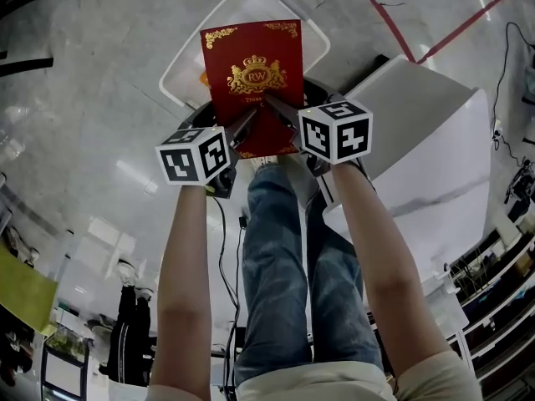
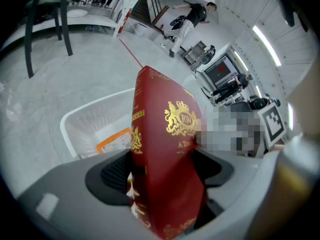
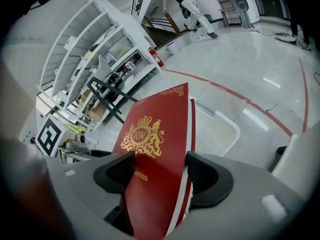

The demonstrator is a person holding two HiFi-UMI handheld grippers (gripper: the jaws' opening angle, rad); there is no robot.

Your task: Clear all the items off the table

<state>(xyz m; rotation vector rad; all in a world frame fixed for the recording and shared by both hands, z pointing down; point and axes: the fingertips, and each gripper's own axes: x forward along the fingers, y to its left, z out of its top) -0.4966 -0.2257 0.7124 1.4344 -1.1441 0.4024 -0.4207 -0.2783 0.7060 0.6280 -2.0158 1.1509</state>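
Note:
A flat red box [image 1: 255, 78] with a gold crest hangs over a white plastic basket [image 1: 180, 67] on the floor. Both grippers hold it by its near end. My left gripper [image 1: 244, 125] is shut on the box's left side, and in the left gripper view the red box [image 2: 167, 159] fills the gap between the dark pads. My right gripper [image 1: 281, 107] is shut on the right side; in the right gripper view the red box [image 3: 152, 154] sits clamped between both pads, crest facing up. An orange packet [image 2: 114, 140] lies inside the basket [image 2: 75, 121].
A white table [image 1: 422, 111] stands to the right of the basket, its top bare where it shows. The person's legs in jeans [image 1: 280, 257] are below the grippers. A red line [image 1: 468, 23] runs across the grey floor. Shelves [image 3: 100, 54] and a person [image 3: 187, 1] stand far off.

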